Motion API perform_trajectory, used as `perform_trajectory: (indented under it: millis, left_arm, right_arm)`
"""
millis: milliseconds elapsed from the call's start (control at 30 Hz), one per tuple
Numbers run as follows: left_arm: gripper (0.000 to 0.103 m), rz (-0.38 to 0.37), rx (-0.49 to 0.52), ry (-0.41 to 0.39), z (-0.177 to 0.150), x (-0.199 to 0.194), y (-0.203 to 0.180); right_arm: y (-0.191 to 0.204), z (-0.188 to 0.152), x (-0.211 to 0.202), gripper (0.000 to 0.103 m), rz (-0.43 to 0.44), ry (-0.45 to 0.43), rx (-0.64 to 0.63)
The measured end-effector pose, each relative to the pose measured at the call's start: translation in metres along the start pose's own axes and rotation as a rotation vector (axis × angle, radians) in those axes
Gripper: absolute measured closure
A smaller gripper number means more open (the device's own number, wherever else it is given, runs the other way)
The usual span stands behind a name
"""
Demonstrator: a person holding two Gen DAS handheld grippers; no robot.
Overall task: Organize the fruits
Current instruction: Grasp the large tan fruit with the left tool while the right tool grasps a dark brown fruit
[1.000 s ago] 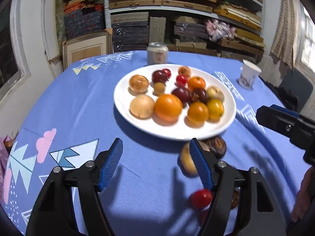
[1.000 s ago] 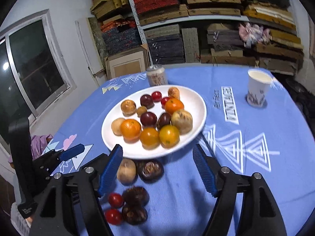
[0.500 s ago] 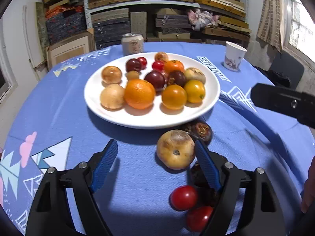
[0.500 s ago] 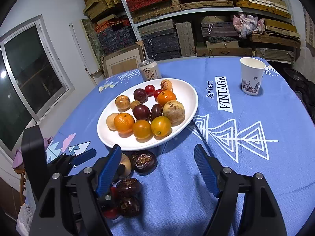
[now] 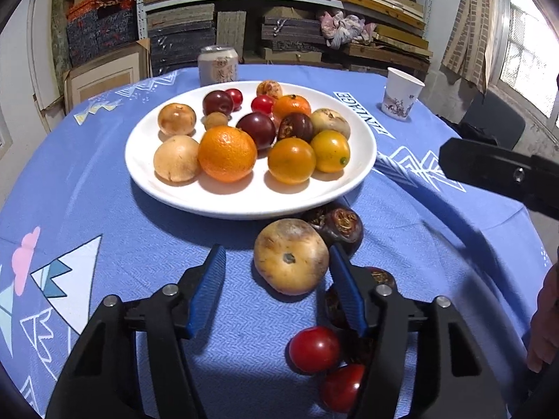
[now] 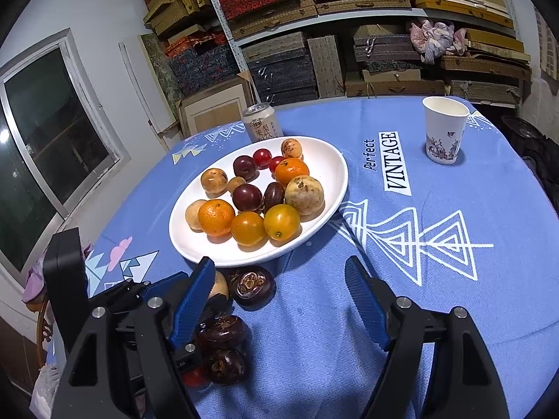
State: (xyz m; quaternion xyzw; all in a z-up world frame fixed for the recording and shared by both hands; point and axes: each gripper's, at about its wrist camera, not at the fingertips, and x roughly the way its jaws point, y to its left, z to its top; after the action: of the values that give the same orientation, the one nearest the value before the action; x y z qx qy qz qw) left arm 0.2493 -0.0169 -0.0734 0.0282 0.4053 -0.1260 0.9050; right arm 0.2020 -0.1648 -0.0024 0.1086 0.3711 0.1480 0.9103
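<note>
A white plate (image 5: 251,202) (image 6: 195,248) holds several fruits: oranges, plums, tan fruits, small tomatoes. On the blue cloth in front of it lies a tan round fruit (image 5: 290,256). My left gripper (image 5: 276,248) straddles it with its jaws closing. The right finger (image 5: 344,279) is against the fruit; the left finger stands apart. Dark brown fruits (image 5: 340,225) (image 6: 251,288) and two cherry tomatoes (image 5: 314,349) lie close by. My right gripper (image 6: 279,261) hangs open above the cloth near the plate's front rim, gripping nothing.
A drinks can (image 5: 218,64) (image 6: 262,122) stands behind the plate and a paper cup (image 5: 401,96) (image 6: 443,129) at the far right. Two more dark fruits (image 6: 223,331) lie low left. Shelves of boxes fill the back wall. A hand (image 5: 545,314) shows at the right edge.
My left gripper has come down and forward, so the tan fruit now sits between its jaws, which are narrower than half a second ago. The right gripper has barely moved.
</note>
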Motion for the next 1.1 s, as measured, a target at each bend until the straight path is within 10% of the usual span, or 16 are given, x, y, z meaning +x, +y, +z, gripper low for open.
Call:
perform_trajectory:
  millis: [200,567,1100]
  left_arm:
    - [0.059,-0.050,-0.019,0.000,0.002,0.002,0.004]
    - [0.060,0.141,-0.154,-0.022,0.004,-0.014,0.050]
    - [0.060,0.128,-0.204,0.010,0.005,-0.012,0.063]
  right_arm:
    - [0.004,-0.002,0.003,0.025,-0.001,0.011,-0.019]
    - [0.030,-0.019,0.034,0.025,-0.031,0.106,-0.145]
    - [0.052,-0.020,0.087,0.038,-0.118,0.220,-0.213]
